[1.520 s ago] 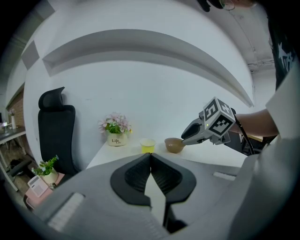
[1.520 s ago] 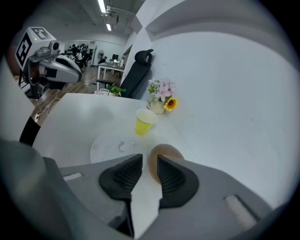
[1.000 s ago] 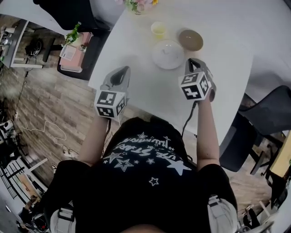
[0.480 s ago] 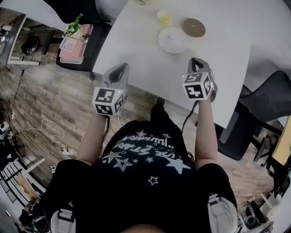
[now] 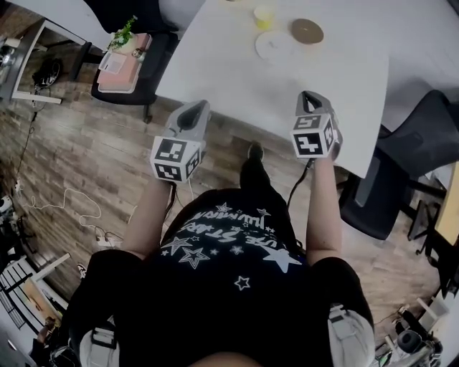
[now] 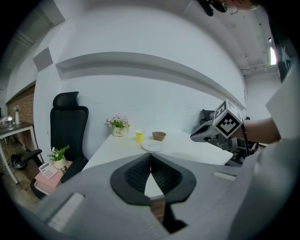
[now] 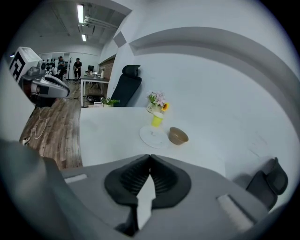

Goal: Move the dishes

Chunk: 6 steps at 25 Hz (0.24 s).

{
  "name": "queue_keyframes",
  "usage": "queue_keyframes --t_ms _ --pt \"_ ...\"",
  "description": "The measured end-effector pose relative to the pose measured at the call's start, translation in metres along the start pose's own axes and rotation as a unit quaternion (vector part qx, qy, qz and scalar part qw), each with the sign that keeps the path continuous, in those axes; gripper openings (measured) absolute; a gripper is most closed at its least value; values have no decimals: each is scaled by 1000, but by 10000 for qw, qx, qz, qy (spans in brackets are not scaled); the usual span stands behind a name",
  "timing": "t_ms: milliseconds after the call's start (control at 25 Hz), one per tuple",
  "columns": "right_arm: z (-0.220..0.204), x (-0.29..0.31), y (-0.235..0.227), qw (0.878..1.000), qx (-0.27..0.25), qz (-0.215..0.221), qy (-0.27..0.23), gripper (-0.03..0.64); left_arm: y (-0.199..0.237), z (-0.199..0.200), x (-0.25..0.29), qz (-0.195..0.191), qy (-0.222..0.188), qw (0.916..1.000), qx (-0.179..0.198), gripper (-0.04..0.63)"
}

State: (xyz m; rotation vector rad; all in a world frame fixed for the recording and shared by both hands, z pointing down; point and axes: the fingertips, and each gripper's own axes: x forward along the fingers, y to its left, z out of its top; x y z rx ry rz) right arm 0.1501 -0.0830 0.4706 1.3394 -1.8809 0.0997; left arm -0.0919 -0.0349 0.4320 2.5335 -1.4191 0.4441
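Observation:
A white plate (image 5: 275,45), a brown bowl (image 5: 307,31) and a yellow cup (image 5: 264,16) stand together at the far side of the white table (image 5: 237,79). They show small in the left gripper view as plate (image 6: 152,146), bowl (image 6: 159,136) and cup (image 6: 139,136), and in the right gripper view as plate (image 7: 153,137), bowl (image 7: 178,135) and cup (image 7: 156,121). My left gripper (image 5: 192,115) hangs shut and empty over the floor, short of the table's near edge. My right gripper (image 5: 308,99) is shut and empty just over the table's near edge.
A flower pot (image 6: 118,126) stands behind the cup. A black office chair (image 6: 68,129) with a pink box and a small plant (image 5: 122,50) is left of the table. Another dark chair (image 5: 401,165) is at the right. Cables (image 5: 64,204) lie on the wooden floor.
The table and dishes have slid farther away toward the top of the head view as the person stepped back. Both grippers stay shut and now sit at or short of the near edge.

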Motion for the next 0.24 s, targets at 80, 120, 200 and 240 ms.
queue_keyframes --t_ms 80,120,200,240 --pt "-4 -14 13 10000 37 -7 -39 5 -8 -6 -16 -61 -18 10000 5 11" --pt "-6 -22 20 10000 59 -7 -60 5 -12 -9 -25 -86 -25 10000 11 11" --pt "-11 -37 35 9999 112 -9 -99 5 -19 -16 -43 -131 -32 9999 25 11" --pt "-13 -44 42 9998 140 -12 -117 5 -22 -20 -52 -151 -34 9999 33 11"
